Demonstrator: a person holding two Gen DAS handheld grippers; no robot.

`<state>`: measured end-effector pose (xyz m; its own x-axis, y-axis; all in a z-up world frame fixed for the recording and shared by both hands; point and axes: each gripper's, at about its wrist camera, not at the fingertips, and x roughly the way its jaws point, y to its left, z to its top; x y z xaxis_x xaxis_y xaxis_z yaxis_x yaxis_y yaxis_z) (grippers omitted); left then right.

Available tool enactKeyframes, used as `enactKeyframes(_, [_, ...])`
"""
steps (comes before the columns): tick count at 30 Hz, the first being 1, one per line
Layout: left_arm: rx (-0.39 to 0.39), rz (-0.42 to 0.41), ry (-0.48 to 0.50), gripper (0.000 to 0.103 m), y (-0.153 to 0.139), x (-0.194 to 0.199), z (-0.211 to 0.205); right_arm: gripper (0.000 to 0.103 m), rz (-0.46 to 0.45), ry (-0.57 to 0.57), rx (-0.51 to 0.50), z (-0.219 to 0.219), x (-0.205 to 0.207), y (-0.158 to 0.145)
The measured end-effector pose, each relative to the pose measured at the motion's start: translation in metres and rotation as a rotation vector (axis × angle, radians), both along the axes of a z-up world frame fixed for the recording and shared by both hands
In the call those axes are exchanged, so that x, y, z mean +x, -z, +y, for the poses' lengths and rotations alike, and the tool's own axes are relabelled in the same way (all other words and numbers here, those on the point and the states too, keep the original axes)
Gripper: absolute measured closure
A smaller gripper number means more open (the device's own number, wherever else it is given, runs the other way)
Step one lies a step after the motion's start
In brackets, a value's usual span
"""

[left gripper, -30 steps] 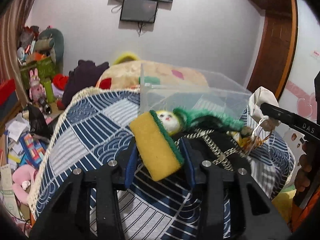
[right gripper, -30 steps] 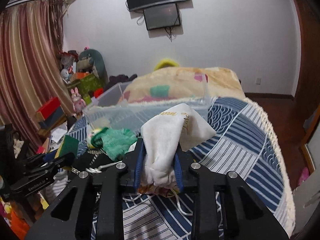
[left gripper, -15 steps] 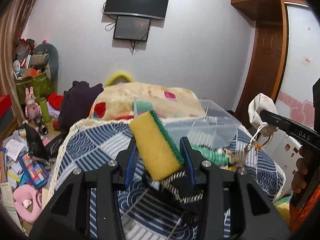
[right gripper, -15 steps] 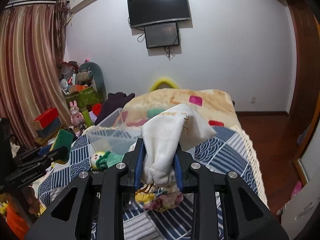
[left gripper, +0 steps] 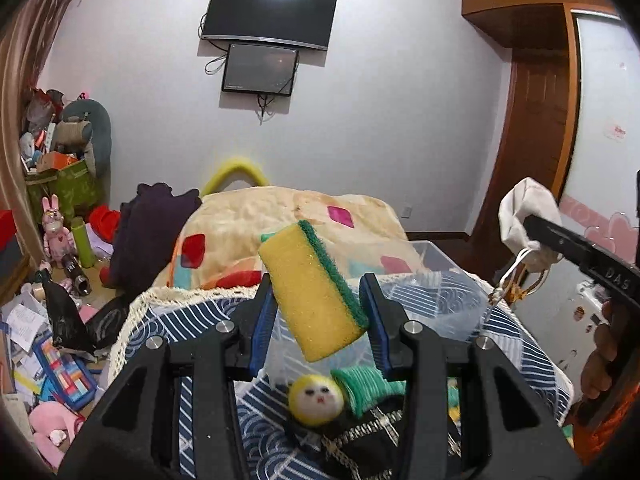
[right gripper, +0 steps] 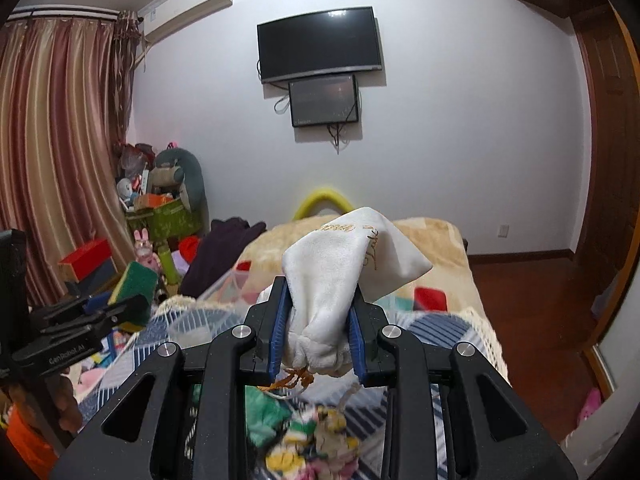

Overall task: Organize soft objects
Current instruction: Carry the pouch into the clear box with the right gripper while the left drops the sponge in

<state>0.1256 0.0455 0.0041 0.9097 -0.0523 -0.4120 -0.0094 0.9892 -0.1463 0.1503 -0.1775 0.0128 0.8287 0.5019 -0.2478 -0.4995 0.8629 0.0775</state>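
Observation:
A yellow sponge with a green scouring side (left gripper: pixel 314 294) is clamped in my left gripper (left gripper: pixel 318 312), raised above the bed. From the right wrist view the same sponge (right gripper: pixel 134 286) shows at the left in that gripper. My right gripper (right gripper: pixel 318 322) is shut on a white drawstring pouch (right gripper: pixel 344 276) whose cords hang below; the pouch (left gripper: pixel 524 220) also appears at the right of the left wrist view. A clear plastic bin (left gripper: pixel 424 300) sits on the blue patterned bedspread (left gripper: pixel 192 332). Below the sponge lie a yellow-faced doll in green knit (left gripper: pixel 340 394) and a black woven bag (left gripper: pixel 360 436).
A beige blanket with coloured patches (left gripper: pixel 288 224) and a dark purple garment (left gripper: pixel 152 228) lie beyond the bin. Toys, boxes and papers (left gripper: pixel 48 320) crowd the floor at the left. A wooden door (left gripper: pixel 536 152) and a person's hand (left gripper: pixel 604 356) are at the right.
Both grippers have risen with their loads. The sponge now hangs above the bin's near edge, and the doll has dropped low in the left view. The pouch is lifted clear of the bedspread.

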Motion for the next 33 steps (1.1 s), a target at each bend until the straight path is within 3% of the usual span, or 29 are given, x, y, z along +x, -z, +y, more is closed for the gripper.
enactKeyframes(11, [0.009, 0.108, 0.005, 0.061, 0.022, 0.049, -0.005, 0.078, 0.026, 0.004, -0.053, 0.026, 0.027, 0.007])
enactKeyframes(23, [0.046, 0.227, 0.039, 0.061, 0.046, 0.086, -0.012, 0.078, 0.164, -0.023, -0.177, 0.044, 0.062, 0.041])
enactKeyframes(33, [0.057, 0.274, 0.063, 0.061, 0.055, 0.095, -0.018, 0.076, 0.252, -0.057, -0.269, 0.054, 0.078, 0.053])
